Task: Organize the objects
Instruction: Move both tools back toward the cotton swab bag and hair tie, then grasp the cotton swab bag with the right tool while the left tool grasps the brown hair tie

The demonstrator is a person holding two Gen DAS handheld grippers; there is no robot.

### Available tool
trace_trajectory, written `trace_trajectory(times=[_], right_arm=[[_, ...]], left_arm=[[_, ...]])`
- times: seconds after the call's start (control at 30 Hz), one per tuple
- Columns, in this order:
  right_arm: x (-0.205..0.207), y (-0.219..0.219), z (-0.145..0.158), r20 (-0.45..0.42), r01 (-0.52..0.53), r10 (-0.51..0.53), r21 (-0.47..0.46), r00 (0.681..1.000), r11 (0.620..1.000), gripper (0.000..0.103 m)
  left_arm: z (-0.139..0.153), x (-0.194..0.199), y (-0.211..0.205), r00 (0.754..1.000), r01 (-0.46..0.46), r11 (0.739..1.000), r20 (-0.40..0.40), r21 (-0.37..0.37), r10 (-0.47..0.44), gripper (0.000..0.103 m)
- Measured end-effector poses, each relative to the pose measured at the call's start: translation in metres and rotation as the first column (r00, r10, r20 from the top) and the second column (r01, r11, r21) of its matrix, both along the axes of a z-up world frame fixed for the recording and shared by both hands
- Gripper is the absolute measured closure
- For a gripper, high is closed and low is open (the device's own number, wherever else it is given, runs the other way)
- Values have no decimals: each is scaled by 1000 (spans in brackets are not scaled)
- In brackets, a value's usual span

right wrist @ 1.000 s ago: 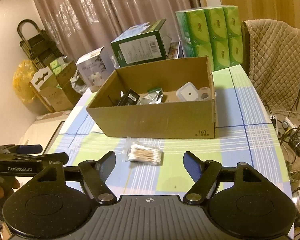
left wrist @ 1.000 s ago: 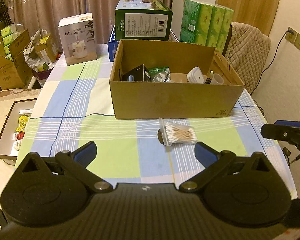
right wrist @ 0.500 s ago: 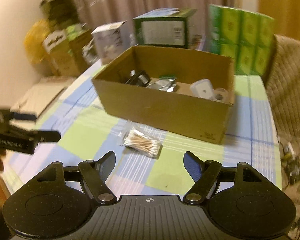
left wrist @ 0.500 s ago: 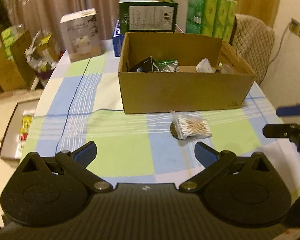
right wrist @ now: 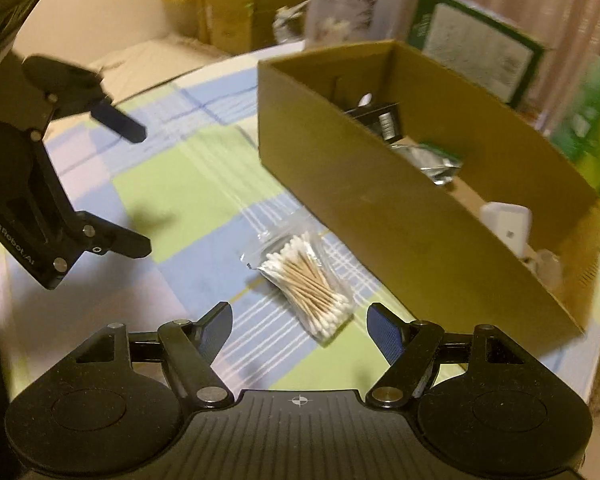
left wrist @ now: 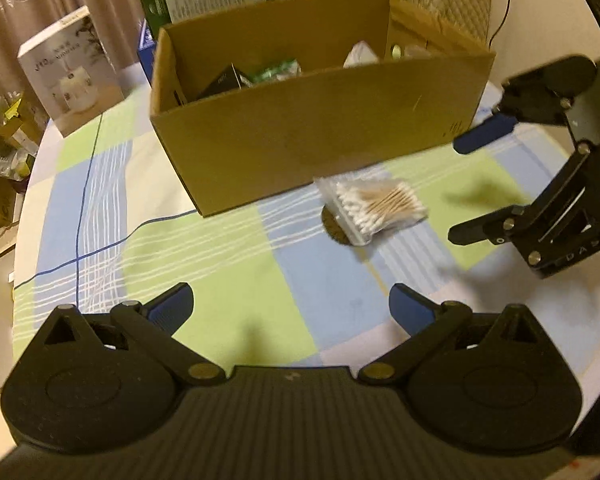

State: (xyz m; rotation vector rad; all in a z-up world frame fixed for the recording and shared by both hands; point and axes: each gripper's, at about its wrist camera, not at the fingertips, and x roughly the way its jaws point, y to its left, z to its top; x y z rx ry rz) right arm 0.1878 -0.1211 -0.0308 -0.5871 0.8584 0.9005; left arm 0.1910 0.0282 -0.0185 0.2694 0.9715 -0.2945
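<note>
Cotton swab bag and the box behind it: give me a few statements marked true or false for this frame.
1. The cotton swab bag lies on the tablecloth outside the cardboard box. True.
2. The right claw is shut on the bag. False: its jaws are open and the bag lies ahead of them.
3. The cardboard box is empty. False: several items lie inside.
4. The left claw is open with nothing between its jaws. True.

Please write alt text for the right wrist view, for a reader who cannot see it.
A clear bag of cotton swabs lies on a checked tablecloth, just ahead of the open right tool. A cardboard box stands beyond it.
</note>
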Motion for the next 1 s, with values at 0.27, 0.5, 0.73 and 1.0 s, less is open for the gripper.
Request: trace_trajectory(times=[0.27, 0.5, 0.73, 1.0], right_arm=[[28, 25, -34, -6, -71, 71, -54, 997, 996, 33], [44, 45, -58, -12, -104, 104, -112, 995, 988, 51], [47, 30, -48, -104, 22, -29, -74, 994, 997, 78], [51, -19, -31, -215, 423, -420, -36, 882, 905, 79]], left_arm=[[-27, 24, 6, 999, 9, 1000, -49, 9, -8, 1], [-39, 30, 10, 997, -9, 1000, -72, -28, 7, 1], [-47, 31, 12, 996, -24, 998, -90, -50, 20, 1], [-48, 41, -2, 997, -52, 991, -57, -125, 45, 7]])
